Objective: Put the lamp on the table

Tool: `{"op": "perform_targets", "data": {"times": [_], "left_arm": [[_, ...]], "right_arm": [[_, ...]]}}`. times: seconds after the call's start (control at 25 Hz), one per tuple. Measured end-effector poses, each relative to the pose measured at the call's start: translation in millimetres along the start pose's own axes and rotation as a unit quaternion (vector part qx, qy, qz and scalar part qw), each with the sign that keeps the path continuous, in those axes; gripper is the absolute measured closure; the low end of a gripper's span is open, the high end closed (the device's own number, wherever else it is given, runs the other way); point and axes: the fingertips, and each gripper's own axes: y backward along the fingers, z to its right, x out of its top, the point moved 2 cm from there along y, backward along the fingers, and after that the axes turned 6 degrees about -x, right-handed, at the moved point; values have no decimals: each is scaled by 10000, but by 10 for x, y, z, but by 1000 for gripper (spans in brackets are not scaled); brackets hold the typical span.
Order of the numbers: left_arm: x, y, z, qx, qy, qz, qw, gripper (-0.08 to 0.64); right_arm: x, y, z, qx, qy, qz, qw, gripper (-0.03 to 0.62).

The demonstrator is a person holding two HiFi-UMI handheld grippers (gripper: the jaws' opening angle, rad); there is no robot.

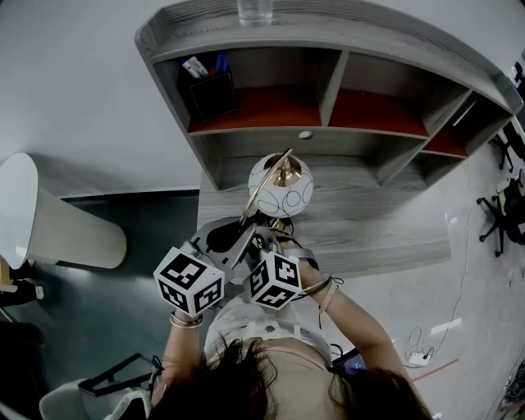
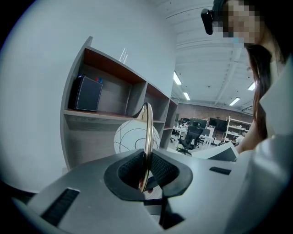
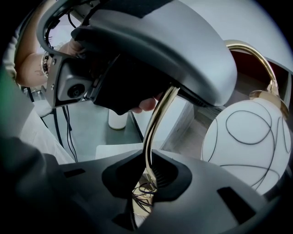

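The lamp has a white globe shade with thin black line patterns and a curved brass stem. It hangs over the grey wooden desk, close in front of the shelf unit. My left gripper is shut on the brass stem, and the globe shows just behind its jaws. Lower on the same stem, my right gripper is shut, with the globe at the right. A coil of thin wire lies under the right jaws. Whether the lamp's base touches the desk is hidden.
A curved grey shelf unit with red-backed compartments stands on the desk. A black box sits in its left compartment and a clear glass on top. A white cylinder stands on the floor at the left. Cables and a power strip lie at the right.
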Motion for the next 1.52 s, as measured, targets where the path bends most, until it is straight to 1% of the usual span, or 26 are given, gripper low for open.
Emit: {"op": "perform_targets", "data": {"times": [0.56, 0.84, 1.12, 1.32, 1.52], "left_arm": [[-57, 82, 15, 146, 92, 14, 9999, 523], [-71, 82, 23, 237, 111, 74, 9996, 523], [-72, 86, 23, 416, 249, 106, 9988, 523], [-79, 91, 28, 520, 297, 113, 9981, 523], [-71, 102, 20, 735, 281, 99, 9969, 522]], "right_arm": [[2, -5, -82, 14, -2, -43, 10000, 540], [-30, -3, -86, -133, 9, -44, 9999, 540], [-8, 12, -68, -233, -122, 12, 9997, 540], [-27, 21, -81, -129, -251, 25, 9996, 538], [-25, 43, -74, -101, -271, 58, 9996, 538]]}}
